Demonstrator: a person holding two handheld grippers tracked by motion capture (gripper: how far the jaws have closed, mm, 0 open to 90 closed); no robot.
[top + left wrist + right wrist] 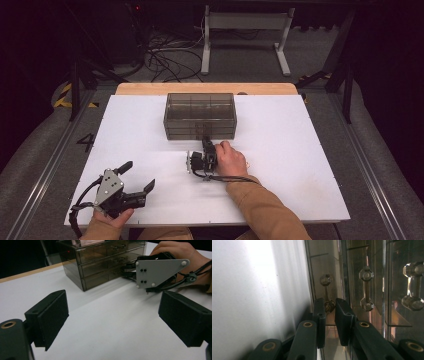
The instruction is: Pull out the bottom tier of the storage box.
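A smoky clear drawer chest [200, 115] stands at the table's far middle, all drawers closed. My right gripper [206, 143] lies on its side against the chest front, a hand behind it. In the right gripper view its jaws [328, 303] are nearly together around one knob end of the lowest drawer's handle [326, 280], the pads touching it. The left gripper view shows that gripper's grey plate [157, 271] and the chest [105, 260] beyond. My left gripper [139, 176] rests at the near left, open, with bare table between its pads [52, 315].
The white table top [290, 150] sits on a wooden board with edges all round. Two other drawer handles [366, 288] lie beside the gripped one. Cables and a metal stand leg [206, 45] are on the floor behind.
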